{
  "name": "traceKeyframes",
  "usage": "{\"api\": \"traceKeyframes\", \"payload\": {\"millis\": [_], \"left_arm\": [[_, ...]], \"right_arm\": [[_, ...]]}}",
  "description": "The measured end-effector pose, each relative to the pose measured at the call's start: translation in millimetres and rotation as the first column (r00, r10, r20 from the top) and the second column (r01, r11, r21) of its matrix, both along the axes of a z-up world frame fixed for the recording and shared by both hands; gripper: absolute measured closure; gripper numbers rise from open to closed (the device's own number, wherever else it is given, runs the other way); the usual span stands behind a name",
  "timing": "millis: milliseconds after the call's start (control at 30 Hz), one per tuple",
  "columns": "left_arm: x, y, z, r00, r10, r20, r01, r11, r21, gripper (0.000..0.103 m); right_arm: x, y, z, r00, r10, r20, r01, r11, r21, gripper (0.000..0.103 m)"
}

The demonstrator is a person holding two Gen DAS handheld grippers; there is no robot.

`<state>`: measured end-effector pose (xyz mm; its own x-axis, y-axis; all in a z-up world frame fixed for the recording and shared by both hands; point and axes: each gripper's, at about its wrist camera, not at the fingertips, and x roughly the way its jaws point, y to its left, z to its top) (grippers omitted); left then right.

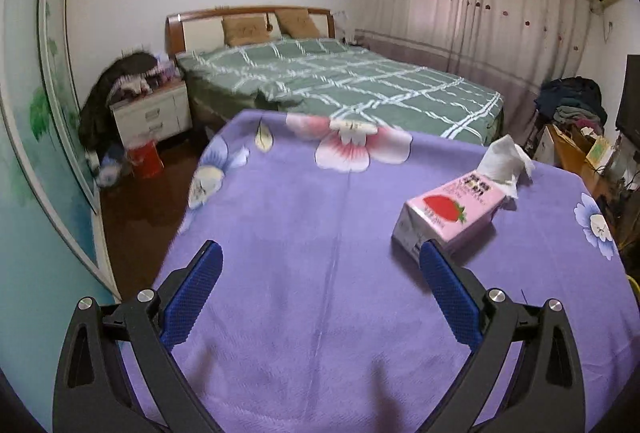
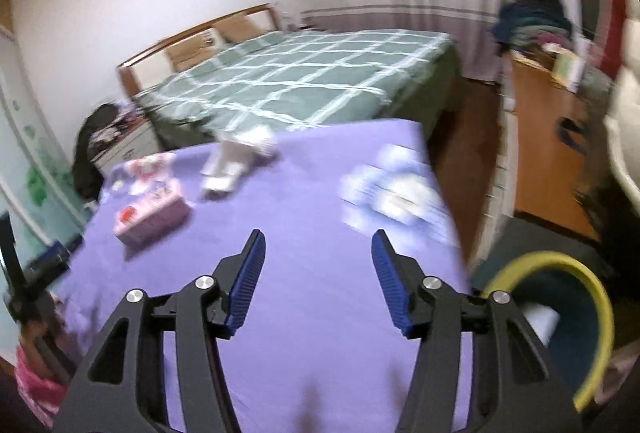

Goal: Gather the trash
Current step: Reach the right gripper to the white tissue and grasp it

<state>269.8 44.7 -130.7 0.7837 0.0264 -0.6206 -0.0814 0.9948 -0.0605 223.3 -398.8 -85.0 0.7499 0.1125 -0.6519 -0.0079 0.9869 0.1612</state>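
A purple flowered cloth (image 1: 320, 217) covers the table. On it lies a pink tissue pack with a strawberry picture (image 1: 448, 217), with a white tissue (image 1: 506, 161) sticking out of its far end. My left gripper (image 1: 320, 253) is open and empty above the cloth, its right fingertip just in front of the pack. The right wrist view is blurred: the same pack (image 2: 150, 213) lies far left, and a white crumpled thing (image 2: 228, 169) lies beyond it. My right gripper (image 2: 318, 237) is open with nothing between its fingers. A yellow-rimmed bin (image 2: 592, 285) stands low at the right.
Beyond the table is a bed with a green checked cover (image 1: 340, 81). A white nightstand (image 1: 152, 113) and a red bucket (image 1: 145, 159) are on the left. Piled clothes (image 1: 572, 101) and a wooden desk (image 2: 544, 137) are on the right. A hand in a pink sleeve (image 2: 36, 381) shows at left.
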Motion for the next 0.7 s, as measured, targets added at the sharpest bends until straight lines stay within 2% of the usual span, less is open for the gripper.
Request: {"api": "traceKeyframes", "payload": {"millis": [67, 200, 367, 567, 700], "left_arm": [[0, -2, -4, 1.0, -0.008, -0.018, 0.008, 1.0, -0.01, 0.006], [-2, -6, -2, 1.0, 0.002, -0.003, -0.002, 1.0, 0.001, 0.006], [-3, -7, -2, 1.0, -0.002, -0.01, 0.002, 1.0, -0.006, 0.005], [-2, -9, -3, 1.0, -0.007, -0.016, 0.007, 1.0, -0.017, 0.005], [-1, -8, -4, 1.0, -0.009, -0.025, 0.009, 1.0, -0.025, 0.005]], "right_arm": [[31, 22, -3, 0.999, 0.038, -0.005, -0.038, 0.999, -0.009, 0.044], [93, 61, -16, 0.996, 0.082, -0.029, -0.083, 0.996, -0.03, 0.042], [153, 94, -31, 0.993, 0.105, -0.049, -0.108, 0.992, -0.066, 0.029], [196, 123, -44, 0.993, 0.061, -0.102, -0.079, 0.979, -0.186, 0.023], [213, 127, -60, 0.988, -0.013, -0.153, -0.019, 0.978, -0.206, 0.023]]}}
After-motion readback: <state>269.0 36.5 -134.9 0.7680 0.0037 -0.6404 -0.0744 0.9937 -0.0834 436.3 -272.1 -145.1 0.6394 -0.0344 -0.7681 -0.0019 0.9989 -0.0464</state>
